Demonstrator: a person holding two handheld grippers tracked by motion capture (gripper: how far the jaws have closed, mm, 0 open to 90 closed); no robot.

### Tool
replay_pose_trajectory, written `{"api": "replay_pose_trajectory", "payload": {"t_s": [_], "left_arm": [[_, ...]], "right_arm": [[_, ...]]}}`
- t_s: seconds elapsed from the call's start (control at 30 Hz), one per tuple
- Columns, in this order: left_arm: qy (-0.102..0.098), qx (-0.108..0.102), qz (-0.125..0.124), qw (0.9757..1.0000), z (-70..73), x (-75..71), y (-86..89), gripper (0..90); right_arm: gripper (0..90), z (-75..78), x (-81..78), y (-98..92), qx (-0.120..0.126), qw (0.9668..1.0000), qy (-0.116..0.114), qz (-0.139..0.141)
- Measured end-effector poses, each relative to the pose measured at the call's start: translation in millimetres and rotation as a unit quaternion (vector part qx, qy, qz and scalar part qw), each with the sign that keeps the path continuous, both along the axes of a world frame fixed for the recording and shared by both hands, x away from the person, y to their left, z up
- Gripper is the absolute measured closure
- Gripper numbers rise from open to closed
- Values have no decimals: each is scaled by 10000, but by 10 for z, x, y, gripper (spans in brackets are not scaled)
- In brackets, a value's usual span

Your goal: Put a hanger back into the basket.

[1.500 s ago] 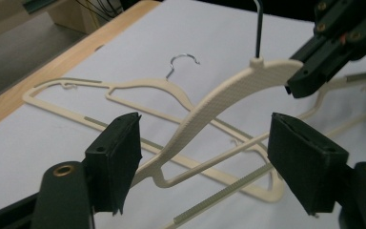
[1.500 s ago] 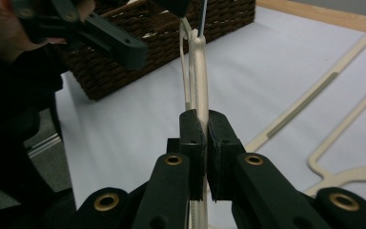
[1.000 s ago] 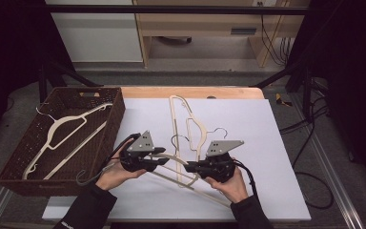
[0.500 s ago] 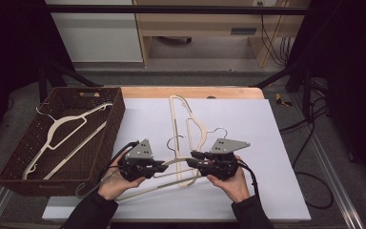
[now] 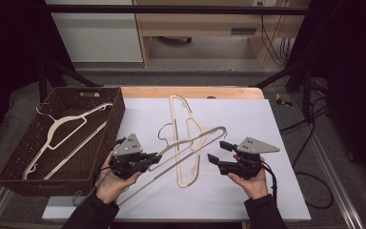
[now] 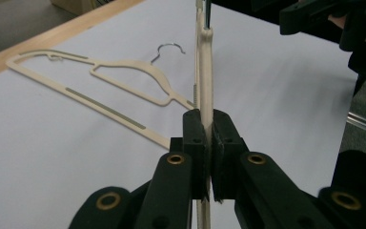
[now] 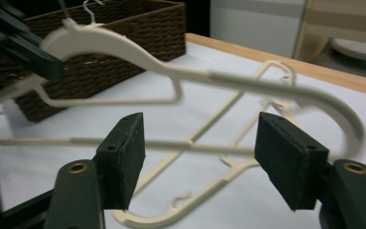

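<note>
A cream plastic hanger (image 5: 218,129) hangs tilted just above the white table, and my left gripper (image 5: 156,158) is shut on its lower end. In the left gripper view the pads (image 6: 196,143) clamp the thin hanger (image 6: 205,71) edge-on. My right gripper (image 5: 218,151) stands open a little to the right of that hanger; its jaws have just been opening and nothing is pressed between them. In the right gripper view the held hanger (image 7: 171,71) crosses blurred beyond the open gripper (image 7: 200,148). A second cream hanger (image 5: 174,114) lies flat on the table under it.
A brown wicker basket (image 5: 118,112) at the left of the table holds another cream hanger (image 5: 71,126). The white sheet (image 5: 267,124) covers the table, with a wooden edge at the back. Cables trail off to the right of the table.
The right gripper opened, let go of the hanger and drew back to the right. The left gripper closed on the hanger and now carries it alone, slightly raised.
</note>
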State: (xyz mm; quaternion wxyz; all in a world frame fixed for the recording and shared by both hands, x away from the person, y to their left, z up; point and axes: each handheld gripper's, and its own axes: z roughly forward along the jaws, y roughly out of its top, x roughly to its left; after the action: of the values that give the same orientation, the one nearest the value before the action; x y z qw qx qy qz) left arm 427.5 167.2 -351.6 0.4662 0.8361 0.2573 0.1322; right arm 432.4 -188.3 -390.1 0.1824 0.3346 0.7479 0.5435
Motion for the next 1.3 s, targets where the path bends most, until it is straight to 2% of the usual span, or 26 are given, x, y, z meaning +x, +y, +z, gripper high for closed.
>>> {"api": "replay_pose_trajectory", "payload": {"t_s": [0.07,0.13,0.27,0.37,0.43,0.57,0.73,0.83,1.0,1.17,1.3], "left_arm": [[-83,-106,99,9999,105,-21,57,862],[-120,-116,137,9998,145,-28,81,862],[-301,-246,368,9986,416,-56,231,862],[-434,-278,445,9977,617,-77,341,862],[-540,-283,462,9971,774,-83,433,862],[-756,-222,405,9961,983,-50,599,862],[-801,-165,506,9954,1169,71,859,862],[-783,-102,639,9948,1204,162,1009,861],[-632,-66,790,9948,1177,353,1330,862],[-584,92,1056,9927,1078,496,1643,862],[-505,2,1210,9914,982,567,1865,862]], "right_arm": [[308,6,1,-88,72,9999,-18,-122],[284,11,2,-134,115,9997,-42,-229],[231,14,-3,-237,288,9984,-32,-476],[194,7,1,-263,274,9976,-29,-634],[181,4,3,-283,243,9974,-16,-671],[163,1,0,-322,253,9967,28,-777],[147,2,-4,-373,242,9957,41,-888],[139,1,-1,-394,252,9951,51,-952],[131,-2,0,-416,255,9949,45,-970],[122,-13,8,-408,251,9946,74,-1007],[121,-17,11,-399,238,9947,95,-994]]}}
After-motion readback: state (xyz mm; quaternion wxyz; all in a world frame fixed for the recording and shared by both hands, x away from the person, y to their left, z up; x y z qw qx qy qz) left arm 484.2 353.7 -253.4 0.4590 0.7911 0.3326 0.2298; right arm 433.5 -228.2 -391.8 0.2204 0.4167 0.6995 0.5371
